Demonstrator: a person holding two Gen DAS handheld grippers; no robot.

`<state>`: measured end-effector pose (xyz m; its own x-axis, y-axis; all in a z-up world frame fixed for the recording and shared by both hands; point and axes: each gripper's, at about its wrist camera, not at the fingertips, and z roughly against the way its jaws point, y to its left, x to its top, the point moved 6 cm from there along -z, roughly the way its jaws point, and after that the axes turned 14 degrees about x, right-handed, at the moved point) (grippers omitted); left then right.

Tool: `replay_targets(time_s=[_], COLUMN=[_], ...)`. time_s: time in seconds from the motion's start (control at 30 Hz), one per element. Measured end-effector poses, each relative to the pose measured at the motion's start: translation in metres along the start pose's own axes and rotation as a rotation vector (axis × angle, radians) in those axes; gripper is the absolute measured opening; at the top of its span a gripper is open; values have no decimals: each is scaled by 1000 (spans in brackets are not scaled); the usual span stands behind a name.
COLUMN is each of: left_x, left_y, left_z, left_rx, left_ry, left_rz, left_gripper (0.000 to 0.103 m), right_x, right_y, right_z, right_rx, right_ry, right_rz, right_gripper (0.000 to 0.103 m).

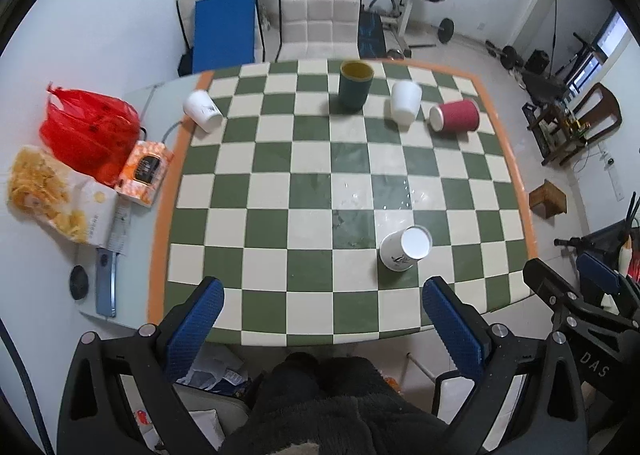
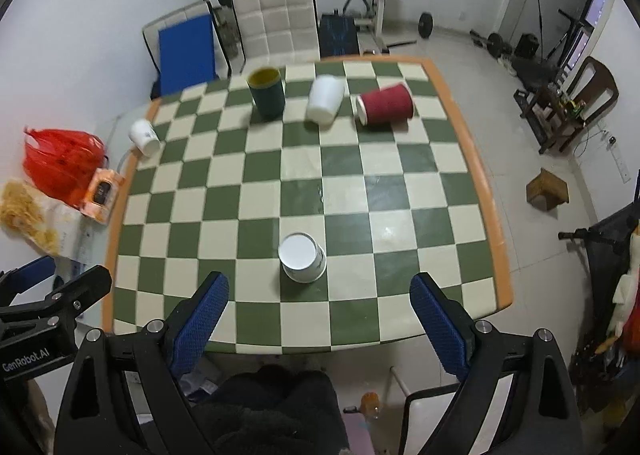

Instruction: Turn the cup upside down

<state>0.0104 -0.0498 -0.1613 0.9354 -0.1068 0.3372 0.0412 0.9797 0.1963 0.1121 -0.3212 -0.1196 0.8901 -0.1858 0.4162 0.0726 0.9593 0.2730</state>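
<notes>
Both grippers, left (image 1: 322, 319) and right (image 2: 318, 313), hang spread wide, gripping nothing; just ahead, a white cup (image 2: 302, 257) stands upside down on the checkered table (image 2: 400, 295).

my right gripper (image 1: 592, 275) showed only in part at the left camera's right edge, so i couldn't tell there how its jaws stood. the print on the near paper cup (image 1: 404, 249) was too small to read. the far cups (image 2: 326, 99) were blurred. my lap (image 2: 276, 411) ran off the bottom edge.
</notes>
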Motion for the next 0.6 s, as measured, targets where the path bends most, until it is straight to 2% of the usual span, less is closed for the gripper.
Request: replay_targets(time_s=[0.27, 0.47, 0.6], left_x=[3, 4, 3], left_y=[12, 18, 19], left_z=[56, 77, 81], left_rx=[-22, -10, -5], left_ry=[-33, -65, -68], left_rz=[41, 50, 43], left_gripper=[102, 102, 102], right_x=[9, 10, 10], right_y=[19, 27, 28], right_z=[70, 105, 115], right_rx=[9, 11, 9], right_ry=[-56, -68, -67], right_rz=[29, 34, 35], right_gripper=[94, 94, 94])
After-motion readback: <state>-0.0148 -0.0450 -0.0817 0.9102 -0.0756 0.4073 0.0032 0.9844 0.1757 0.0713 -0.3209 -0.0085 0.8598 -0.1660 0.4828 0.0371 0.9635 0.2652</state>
